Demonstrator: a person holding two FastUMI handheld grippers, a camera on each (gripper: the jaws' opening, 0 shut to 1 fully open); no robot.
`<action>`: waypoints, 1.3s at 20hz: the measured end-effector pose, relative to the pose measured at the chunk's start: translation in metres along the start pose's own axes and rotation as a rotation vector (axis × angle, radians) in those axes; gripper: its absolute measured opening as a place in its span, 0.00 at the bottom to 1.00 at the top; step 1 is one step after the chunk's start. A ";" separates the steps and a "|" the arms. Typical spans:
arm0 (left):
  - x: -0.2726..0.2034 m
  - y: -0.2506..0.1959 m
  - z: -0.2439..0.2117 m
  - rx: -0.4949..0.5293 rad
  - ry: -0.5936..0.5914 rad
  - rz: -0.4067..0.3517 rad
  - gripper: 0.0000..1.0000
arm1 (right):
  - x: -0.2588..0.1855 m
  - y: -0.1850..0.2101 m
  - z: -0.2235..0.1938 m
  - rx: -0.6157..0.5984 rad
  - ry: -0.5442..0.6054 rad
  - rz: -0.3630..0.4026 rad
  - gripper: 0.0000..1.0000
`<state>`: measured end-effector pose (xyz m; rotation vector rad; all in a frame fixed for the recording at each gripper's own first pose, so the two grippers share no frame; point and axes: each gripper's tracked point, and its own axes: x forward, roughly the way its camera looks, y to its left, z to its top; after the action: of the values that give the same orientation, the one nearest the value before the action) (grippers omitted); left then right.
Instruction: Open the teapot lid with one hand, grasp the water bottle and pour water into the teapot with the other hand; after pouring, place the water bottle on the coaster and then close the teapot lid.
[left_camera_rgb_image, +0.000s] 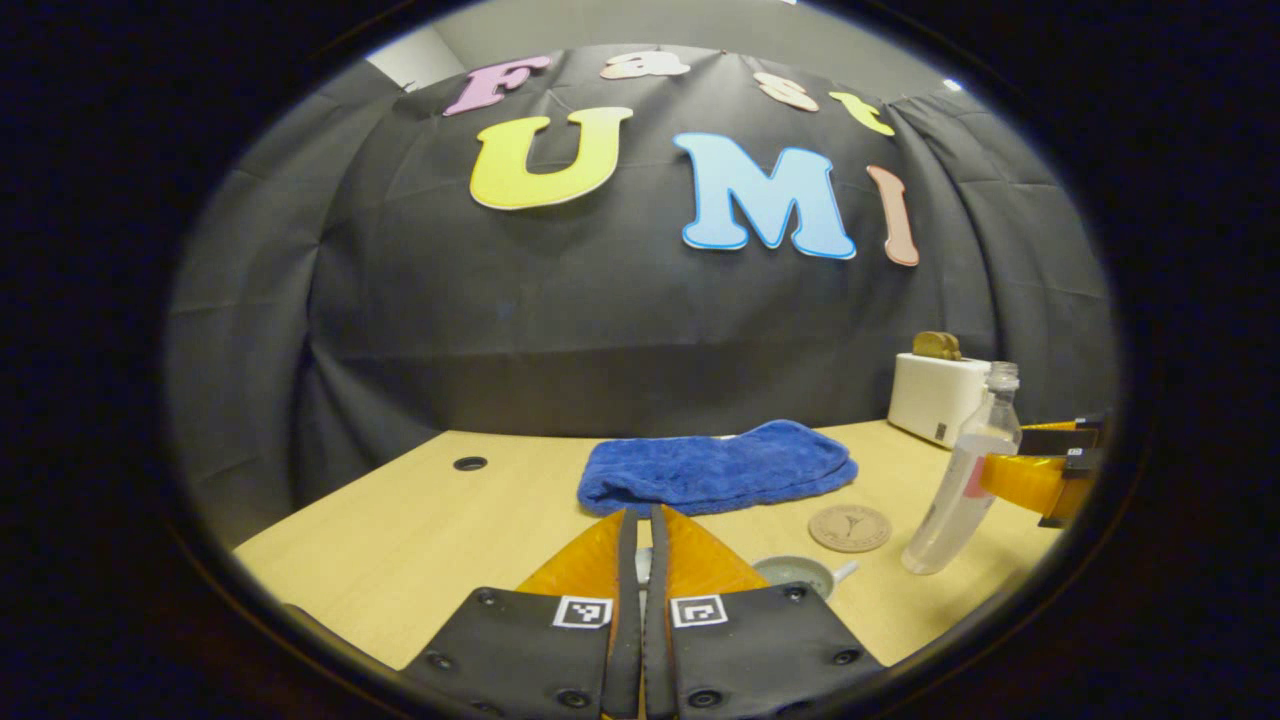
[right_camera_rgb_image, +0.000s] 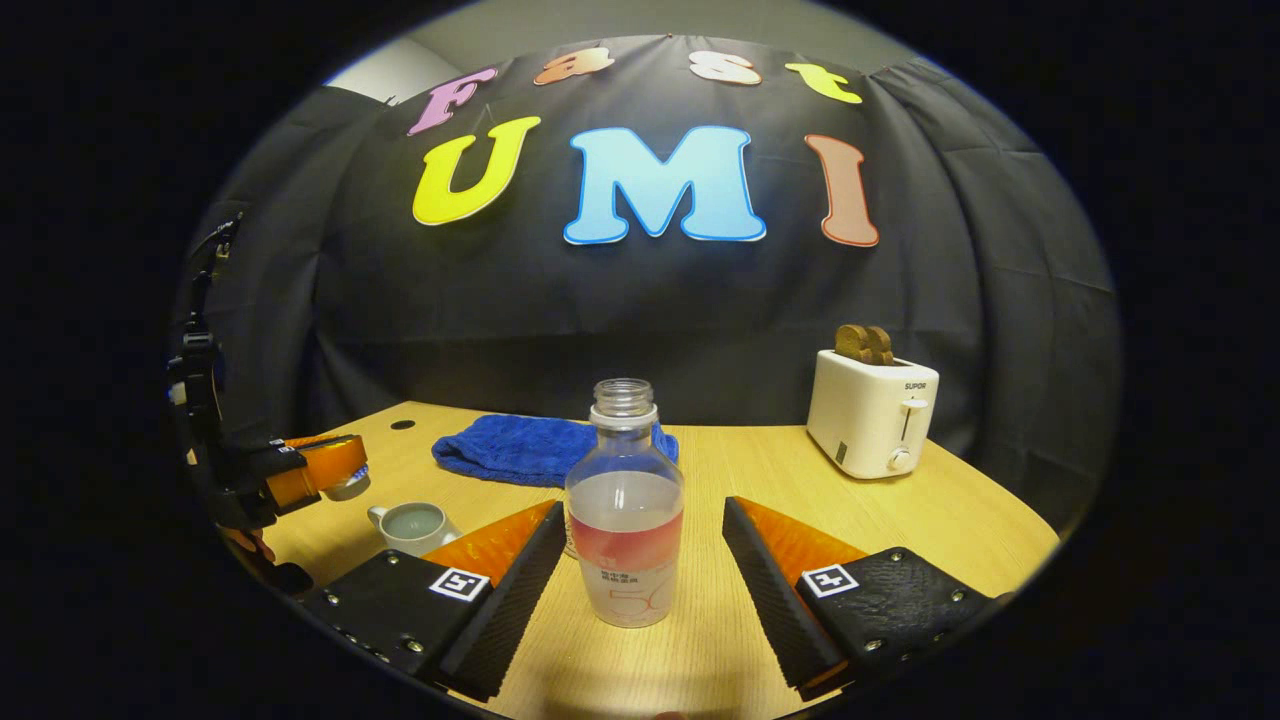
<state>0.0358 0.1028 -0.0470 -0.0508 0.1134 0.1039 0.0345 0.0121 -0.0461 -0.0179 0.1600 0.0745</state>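
Clear glossy plastic water bottle, fluffy blue cloth towel, matt wood-grain table, glossy white toaster

The booth was dim, lit from overhead. The wooden table caught most of the light, while the wall behind stayed dark. Soft shadows pooled under the blue towel and, at 6 o'clock, under the water bottle. Fisheye bending curved the table edges toward 4 and 8 o'clock. Focus was fairly sharp centrally and softer at the rim.

Black cloth wall (creased) behind a pale wooden table.
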 end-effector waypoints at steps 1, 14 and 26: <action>0.000 0.006 -0.001 0.000 0.003 0.008 0.08 | 0.005 0.002 -0.002 -0.001 0.009 0.004 0.98; 0.000 0.023 -0.010 -0.041 0.026 0.015 0.07 | 0.029 0.007 -0.020 -0.062 0.078 -0.004 0.76; -0.008 0.038 0.001 -0.062 -0.003 0.043 0.08 | 0.040 0.008 0.021 -0.638 -0.018 -0.106 0.74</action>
<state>0.0242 0.1396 -0.0470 -0.1098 0.1087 0.1508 0.0766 0.0231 -0.0317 -0.6613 0.1115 0.0178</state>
